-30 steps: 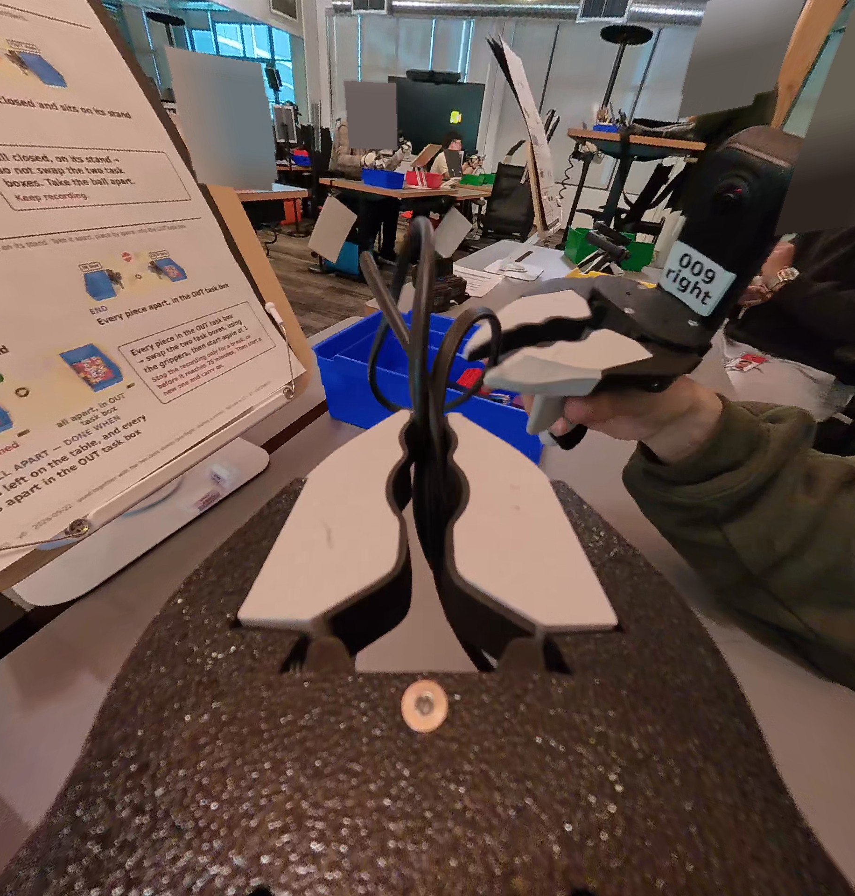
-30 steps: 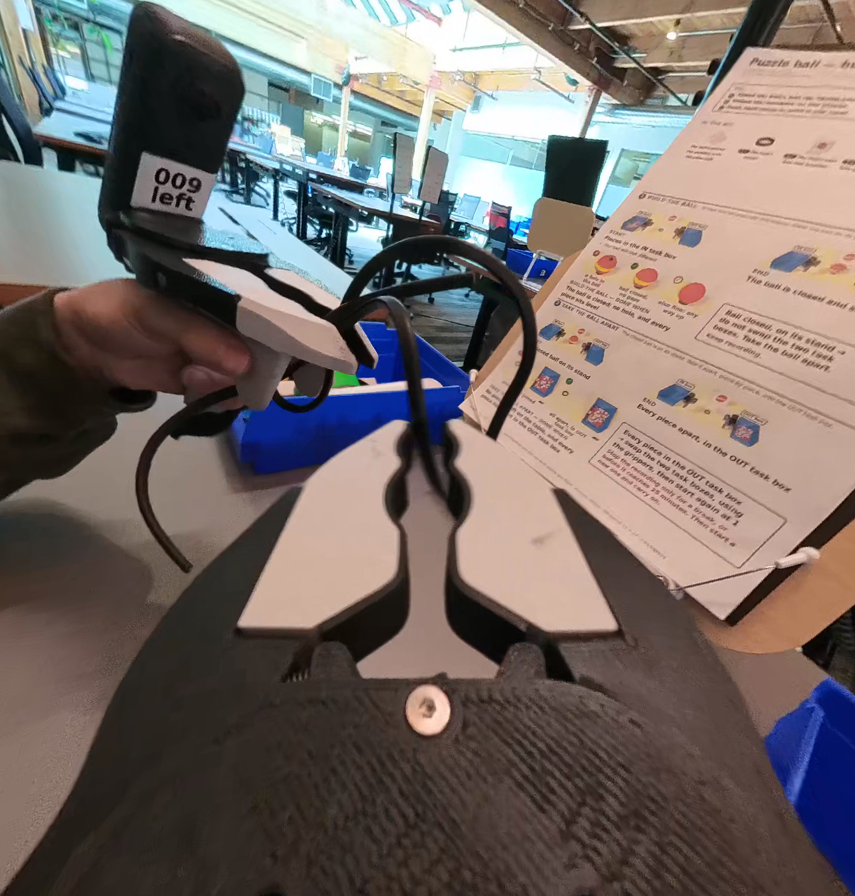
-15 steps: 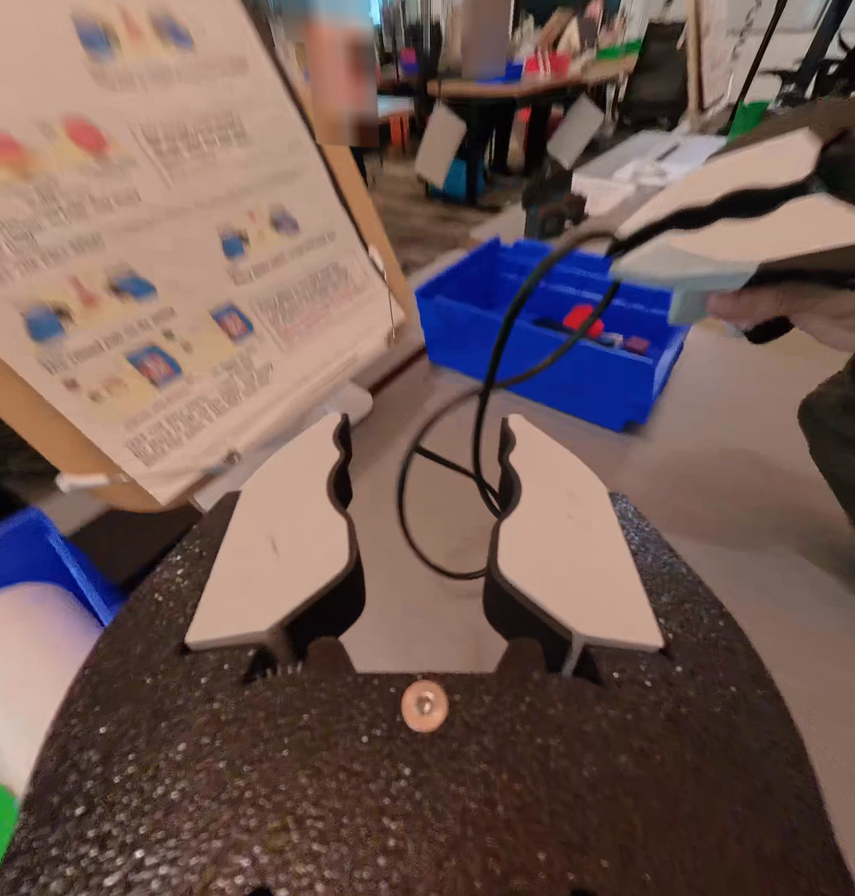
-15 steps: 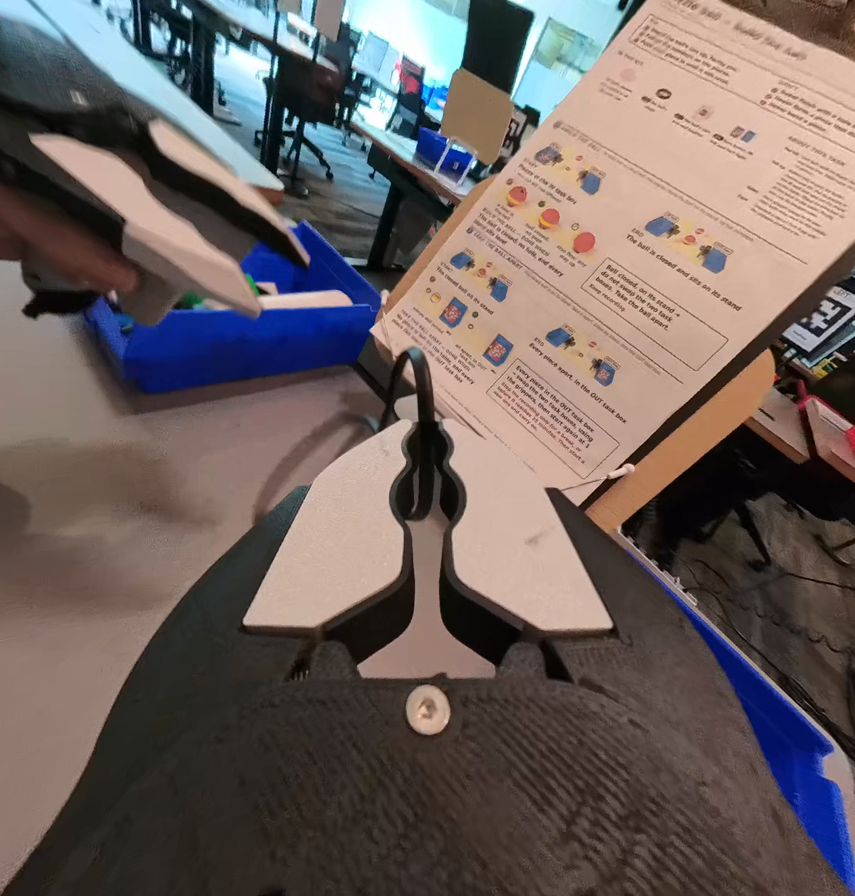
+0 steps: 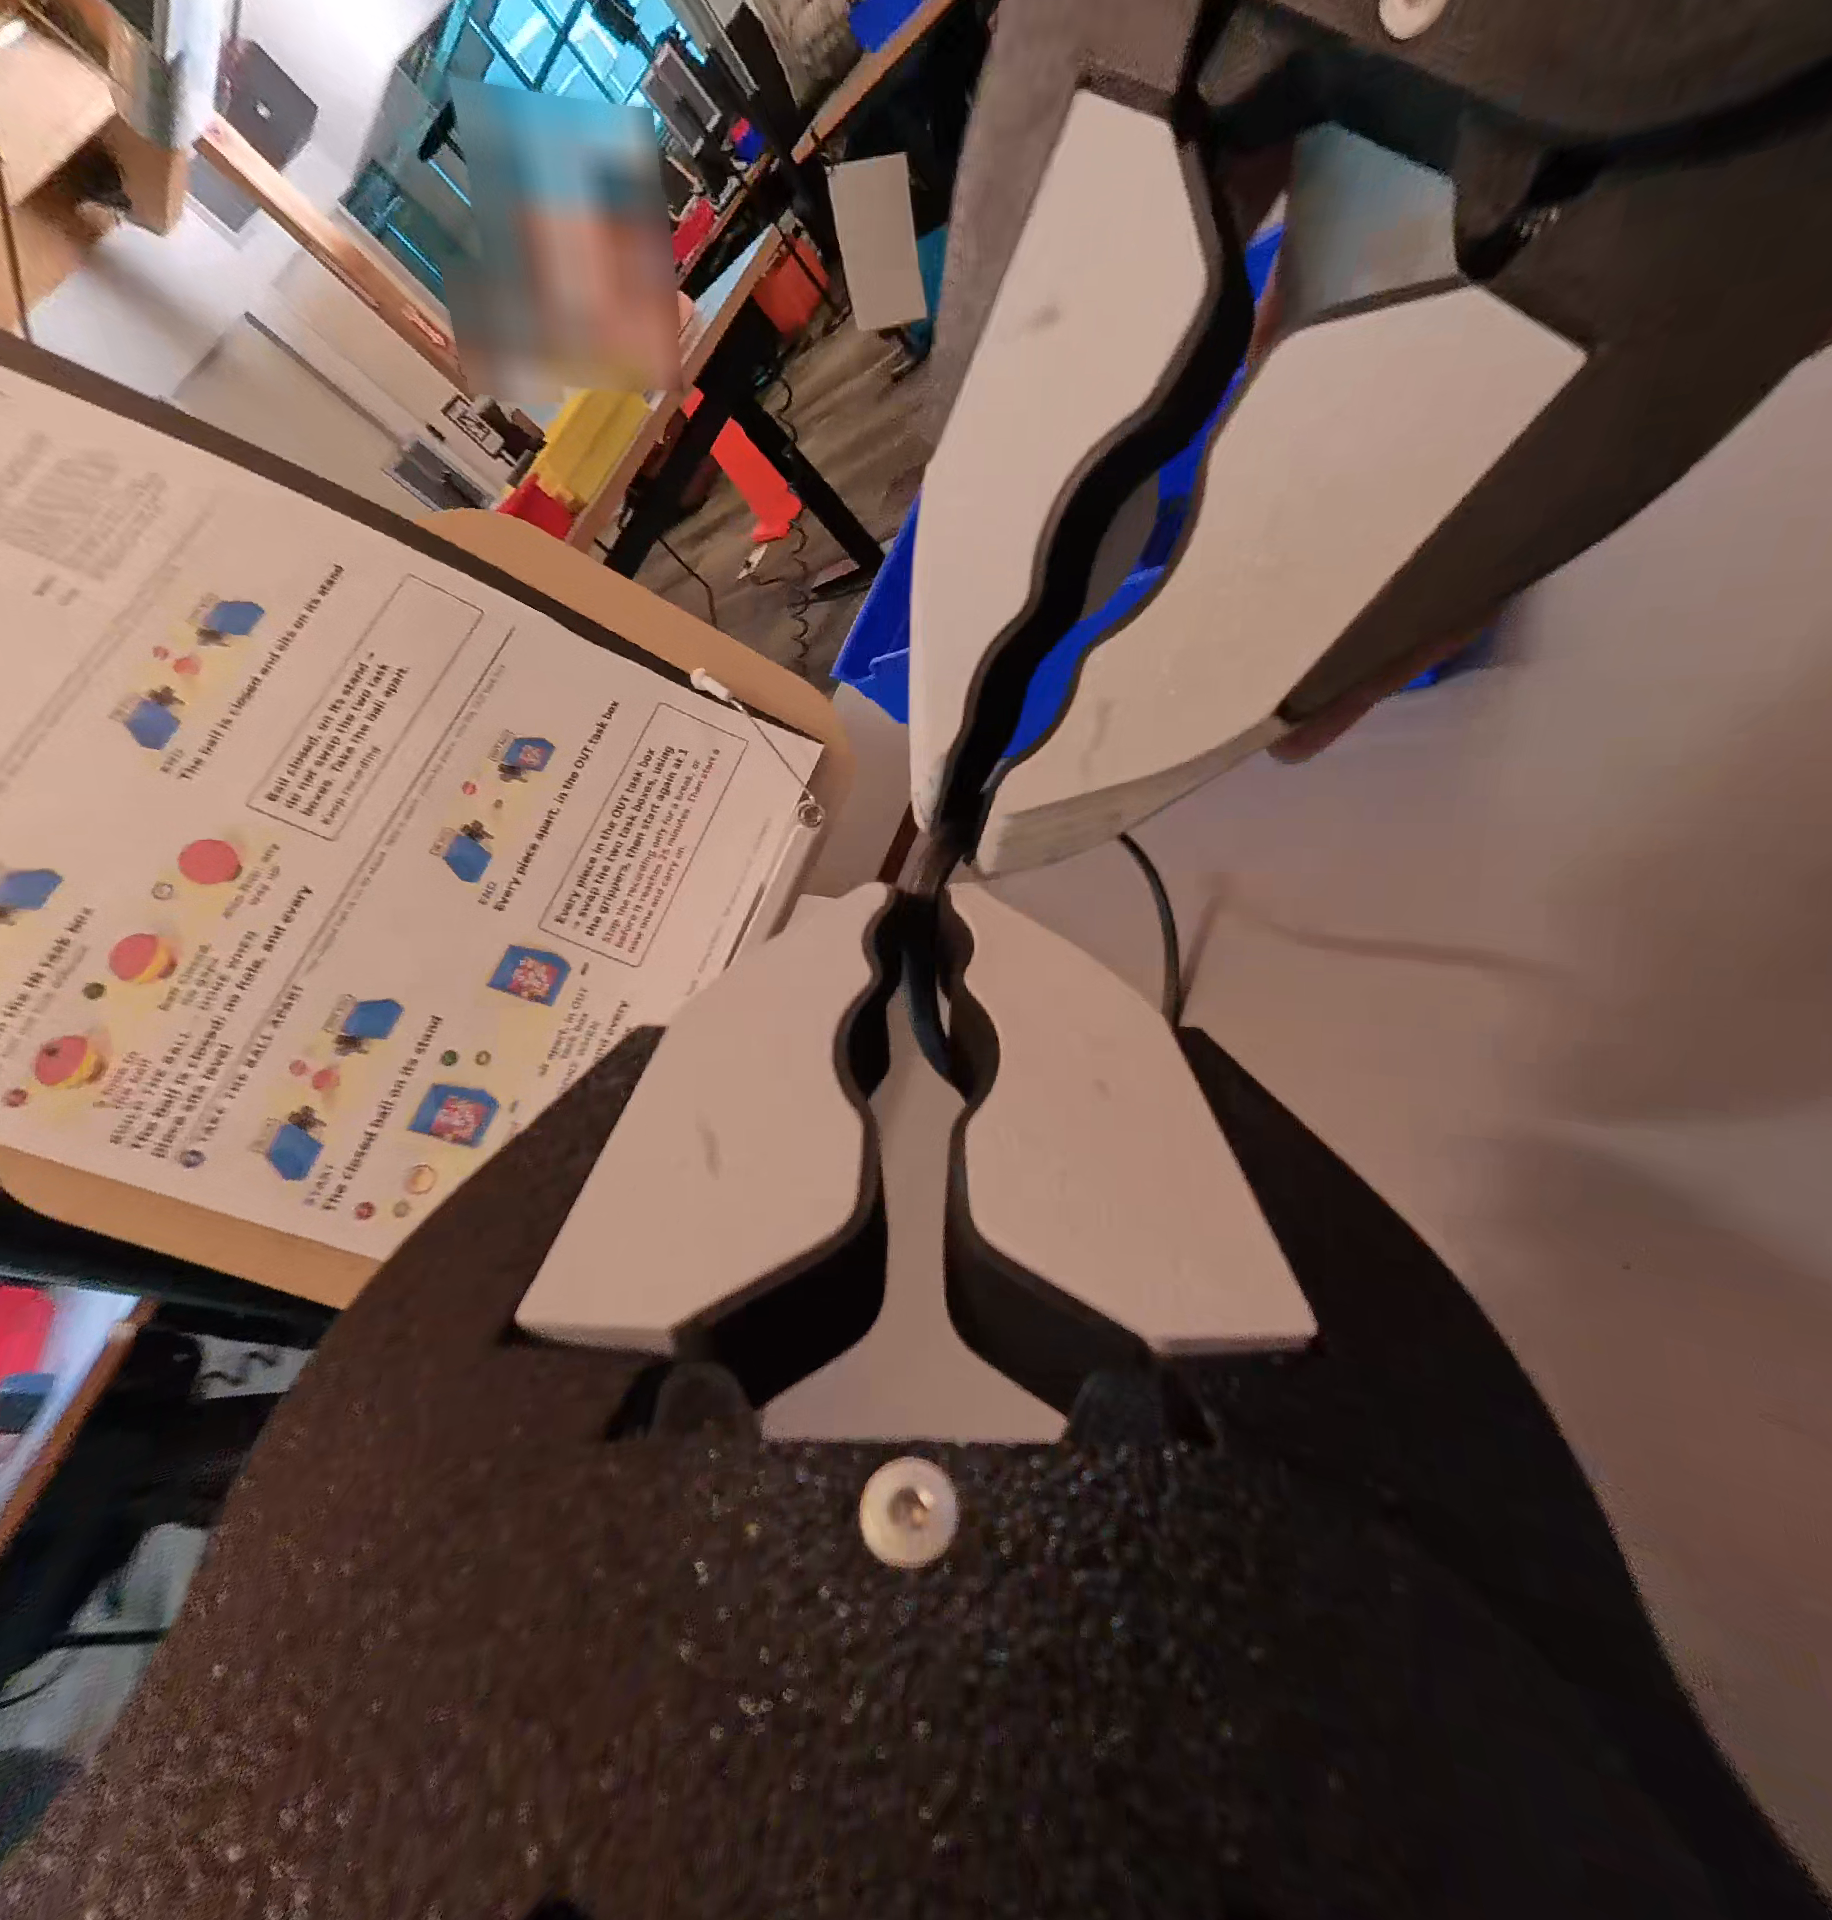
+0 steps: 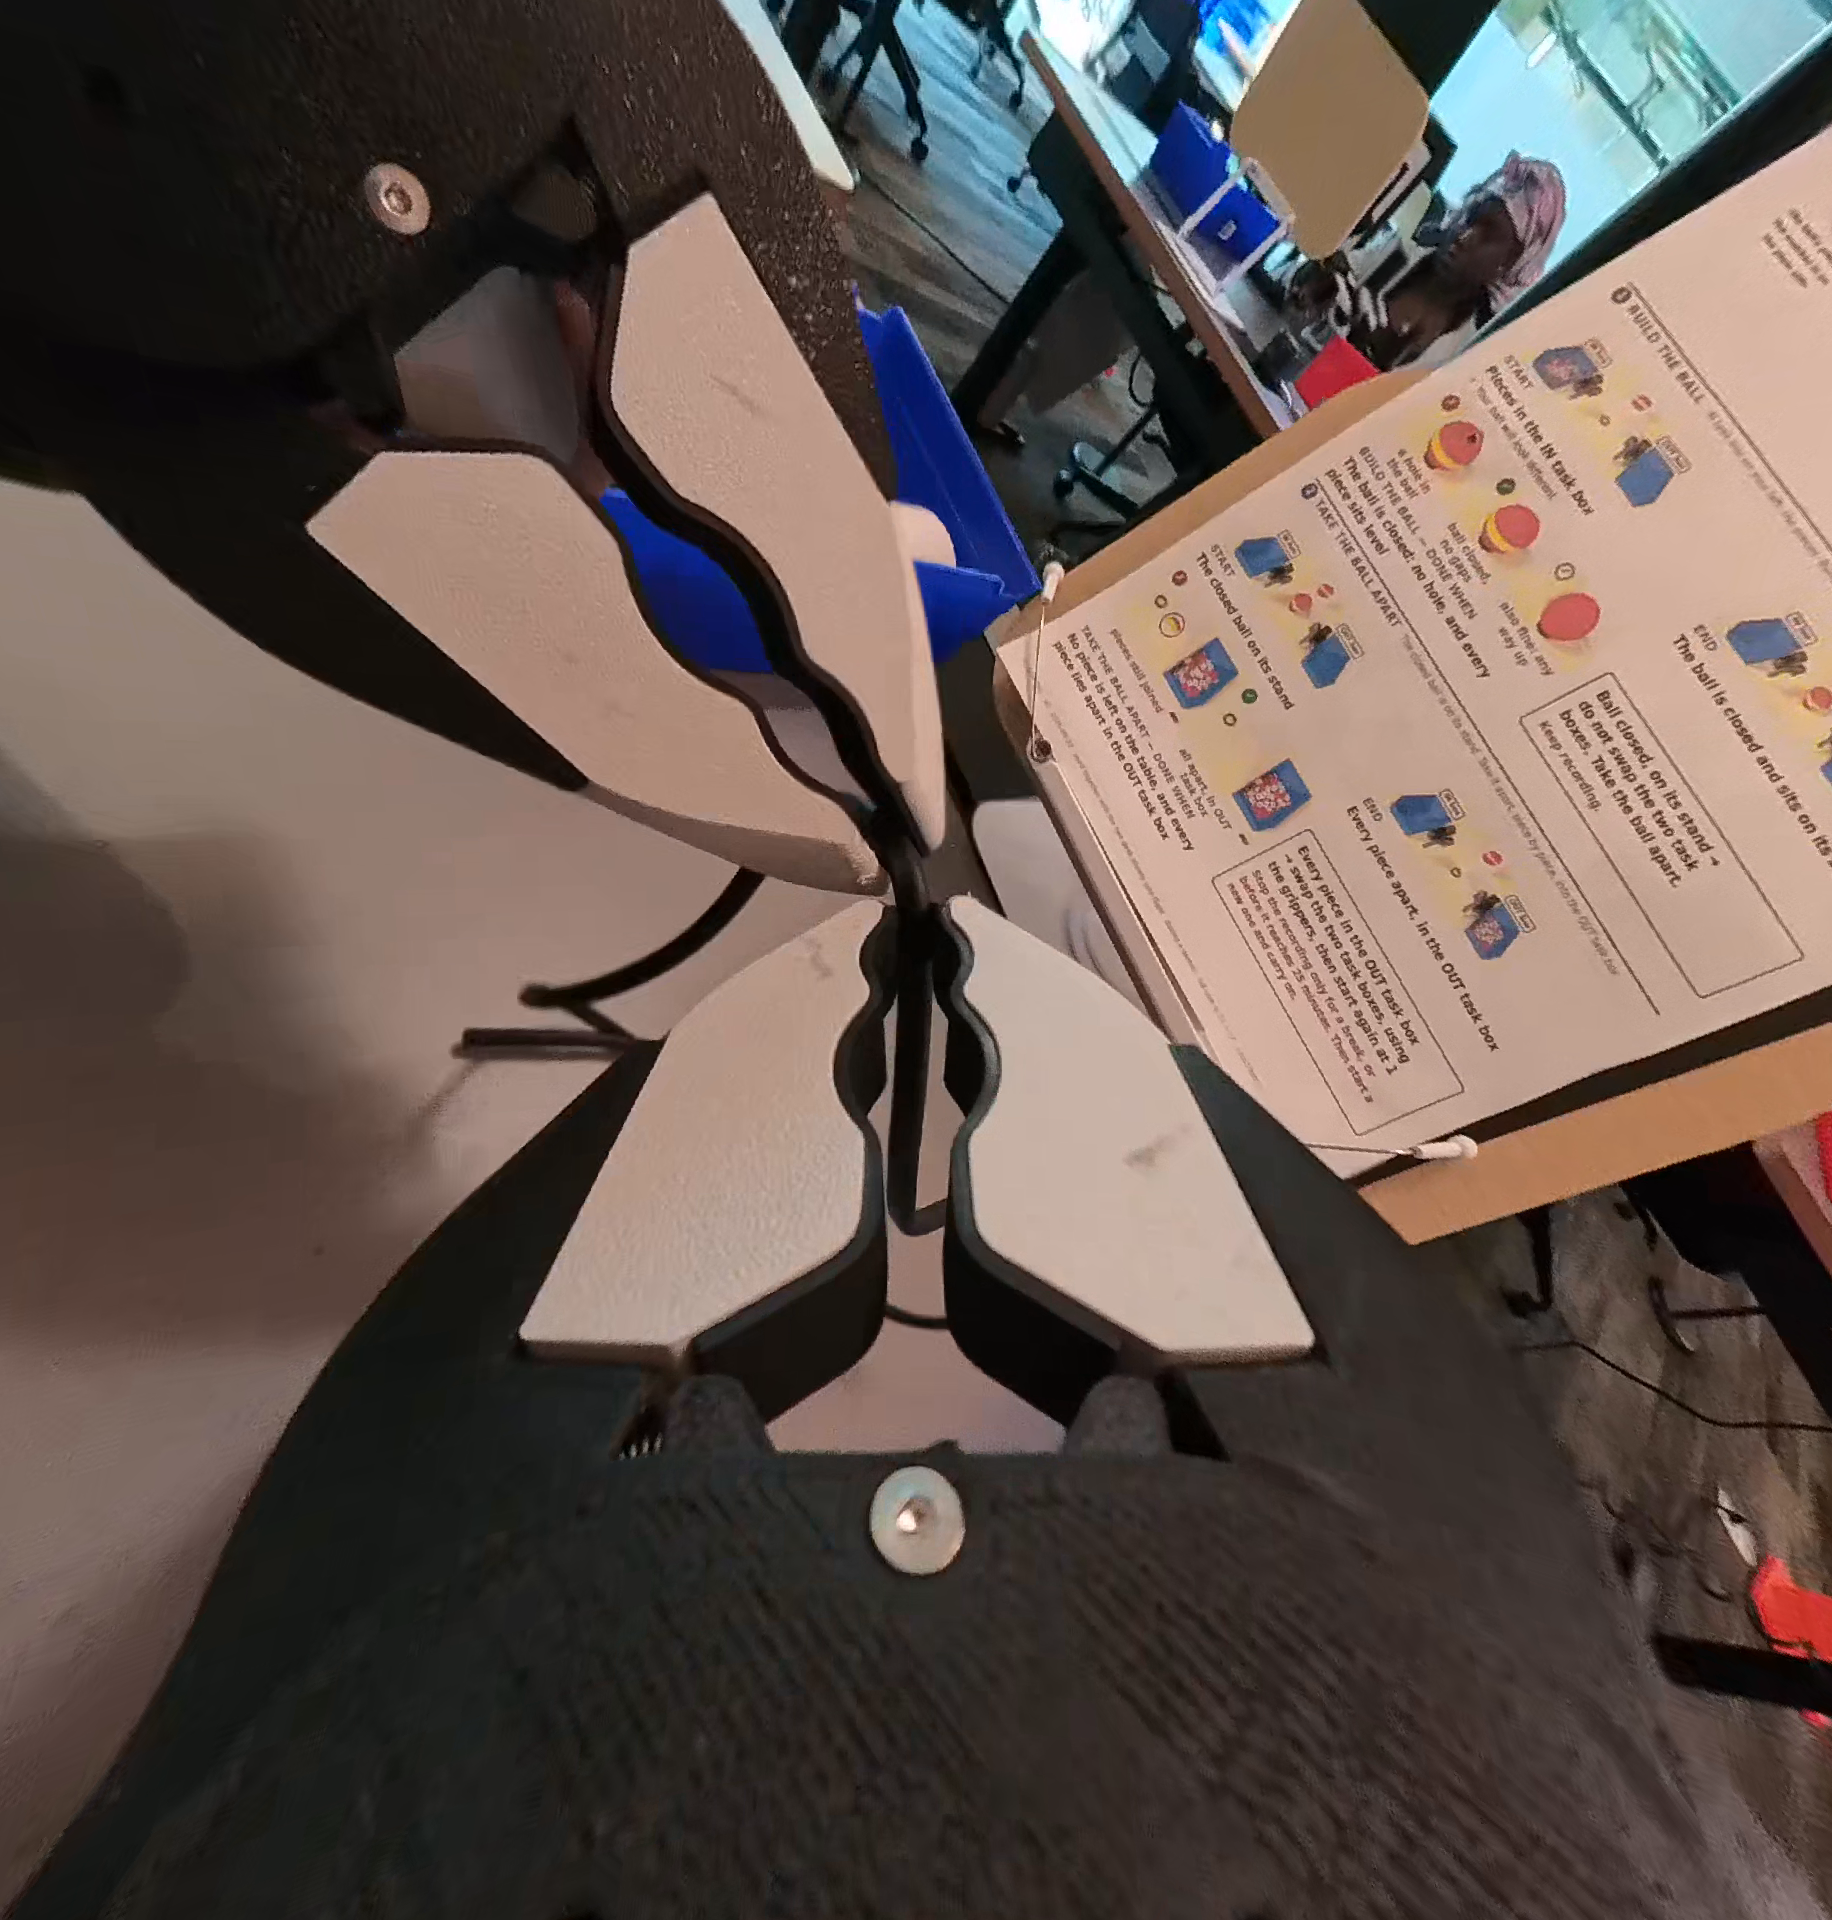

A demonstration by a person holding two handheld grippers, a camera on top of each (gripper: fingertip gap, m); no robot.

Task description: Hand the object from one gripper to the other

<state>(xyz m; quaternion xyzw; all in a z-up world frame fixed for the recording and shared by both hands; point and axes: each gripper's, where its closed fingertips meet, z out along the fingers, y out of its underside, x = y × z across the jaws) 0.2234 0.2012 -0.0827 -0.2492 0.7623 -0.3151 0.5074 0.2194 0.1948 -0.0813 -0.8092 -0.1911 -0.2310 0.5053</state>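
two hand-held grippers, left (image 5: 917, 914) and right (image 6: 917, 920), meet tip to tip mid-frame, both clenched on a black cord (image 6: 907, 1091); one should release only once the other holds firm.

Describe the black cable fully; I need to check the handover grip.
The thin black rubbery cable runs between the closed fingers of the right hand-held gripper and meets the left hand-held gripper, also closed on it tip to tip. Loose loops hang below, above the grey tabletop.
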